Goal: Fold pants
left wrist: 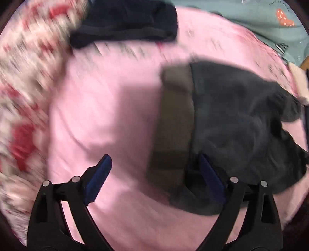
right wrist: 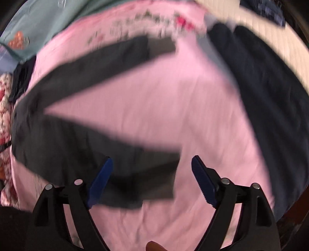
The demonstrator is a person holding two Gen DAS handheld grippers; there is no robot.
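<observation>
Both views are pretty blurry. The dark grey pants (right wrist: 63, 115) are spread on the pink bedsheet (right wrist: 154, 108), legs splayed in a V. The left gripper (left wrist: 156, 179) is wide apart over the olive waistband (left wrist: 173, 123). The right gripper (right wrist: 152, 181) hangs spread above one leg cuff, gripping nothing.

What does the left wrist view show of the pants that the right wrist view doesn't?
Left wrist only: the olive-brown waistband of the dark grey pants, running between the open left claw, plus a folded navy garment further back.

Right wrist only: both pant legs spread in a V, with one hem end between the open right claw, and a large dark garment at the right.

Both: the pink sheet under the pants, the teal fabric beyond it, heavy motion blur, neither claw gripping.
</observation>
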